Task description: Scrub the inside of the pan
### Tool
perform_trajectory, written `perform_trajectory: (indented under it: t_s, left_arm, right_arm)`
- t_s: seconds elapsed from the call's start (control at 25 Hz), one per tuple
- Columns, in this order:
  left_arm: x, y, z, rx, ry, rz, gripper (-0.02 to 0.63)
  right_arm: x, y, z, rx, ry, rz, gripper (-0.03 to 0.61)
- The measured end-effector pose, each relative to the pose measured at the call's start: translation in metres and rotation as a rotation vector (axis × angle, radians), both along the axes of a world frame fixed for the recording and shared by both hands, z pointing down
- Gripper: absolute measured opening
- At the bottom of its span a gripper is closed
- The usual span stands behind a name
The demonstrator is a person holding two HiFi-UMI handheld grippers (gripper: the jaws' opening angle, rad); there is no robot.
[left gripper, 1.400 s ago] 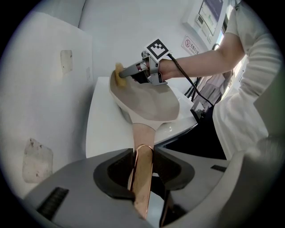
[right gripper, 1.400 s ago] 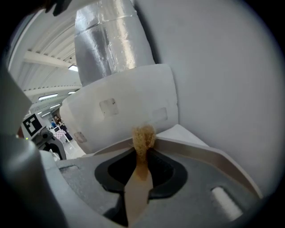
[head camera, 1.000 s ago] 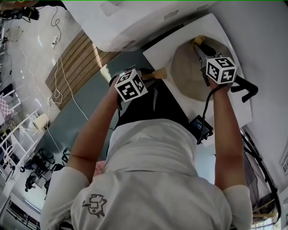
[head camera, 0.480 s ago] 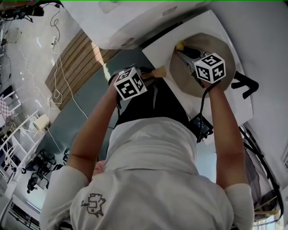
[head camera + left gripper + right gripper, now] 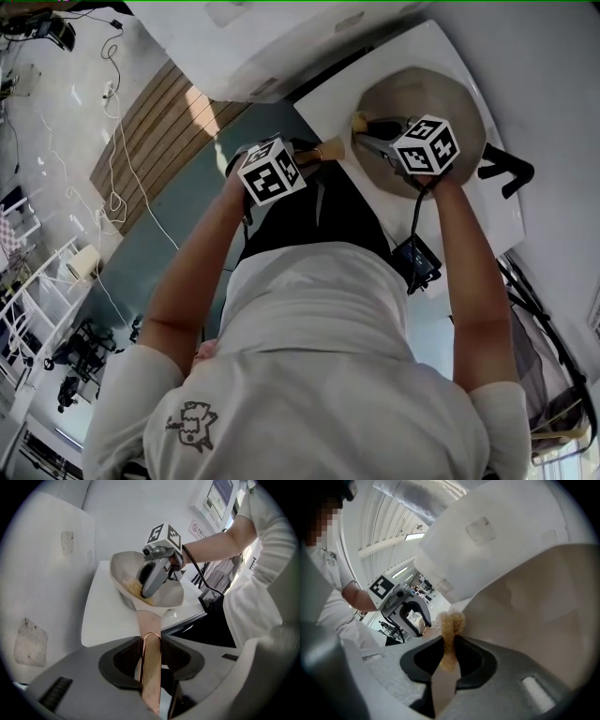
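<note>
A beige pan [image 5: 441, 89] sits on the white table [image 5: 323, 108]. Its copper handle [image 5: 150, 667] runs between the pads of my left gripper [image 5: 150, 644], which is shut on it; in the head view this gripper [image 5: 314, 155] is at the table's edge. My right gripper [image 5: 367, 131] reaches into the pan, shut on a yellow scrubber [image 5: 451, 627]. The scrubber [image 5: 133, 588] presses against the pan's inner wall [image 5: 534, 620] on the handle side. In the right gripper view the left gripper [image 5: 405, 613] shows beyond the rim.
A black stand [image 5: 506, 173] lies on the table right of the pan, and a small black device [image 5: 417, 262] hangs at the table's near edge. A large white curved housing [image 5: 281, 47] rises behind the table. Cables trail over the floor [image 5: 122, 169] at the left.
My right gripper has swept leftwards across the pan with the scrubber, from the far right side to the handle side. The left gripper and pan have kept still.
</note>
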State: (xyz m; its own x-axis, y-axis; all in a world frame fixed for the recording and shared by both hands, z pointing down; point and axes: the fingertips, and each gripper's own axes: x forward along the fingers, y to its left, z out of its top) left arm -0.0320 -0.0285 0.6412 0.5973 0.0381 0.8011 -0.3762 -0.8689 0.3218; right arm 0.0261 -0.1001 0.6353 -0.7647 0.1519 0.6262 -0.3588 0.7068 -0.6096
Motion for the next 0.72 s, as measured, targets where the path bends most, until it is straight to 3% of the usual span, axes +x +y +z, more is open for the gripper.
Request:
perform_trajectory:
  t_s: [0.36, 0.72]
  left_arm:
    - [0.001, 0.002, -0.001, -0.009, -0.003, 0.006, 0.14]
    - [0.002, 0.003, -0.001, -0.009, -0.01, -0.011, 0.141]
  right_arm:
    - [0.009, 0.046, 0.003, -0.22, 0.079, -0.125, 0.075]
    - [0.07, 0.106, 0.02, -0.513, 0.362, -0.272, 0.077]
